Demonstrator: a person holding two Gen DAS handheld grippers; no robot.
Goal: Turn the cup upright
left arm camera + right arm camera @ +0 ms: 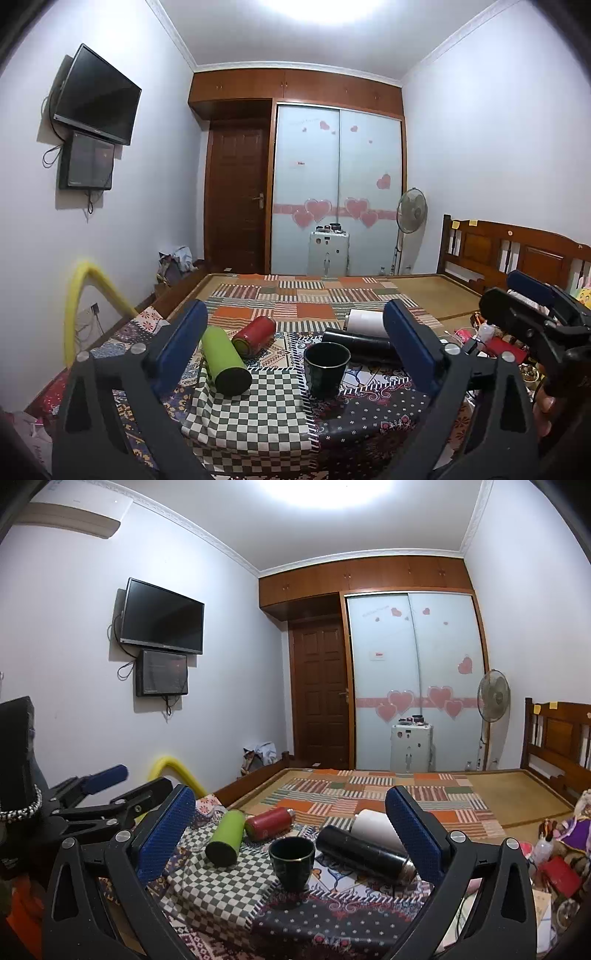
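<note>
A dark green cup (327, 369) stands upright, mouth up, on the patterned cloth; it also shows in the right wrist view (291, 862). My left gripper (295, 350) is open and empty, its blue pads wide apart, held back from the cup. My right gripper (291, 834) is open and empty too, also short of the cup. In the left wrist view the right gripper (532, 302) shows at the right edge. In the right wrist view the left gripper (107, 786) shows at the left.
A green bottle (225, 360), a red bottle (255, 336), a black bottle (360, 341) and a white cylinder (365, 321) lie on their sides around the cup. A checkered cloth (255, 413) lies in front. Clutter (554, 853) sits at the right. A wooden headboard (517, 254) stands far right.
</note>
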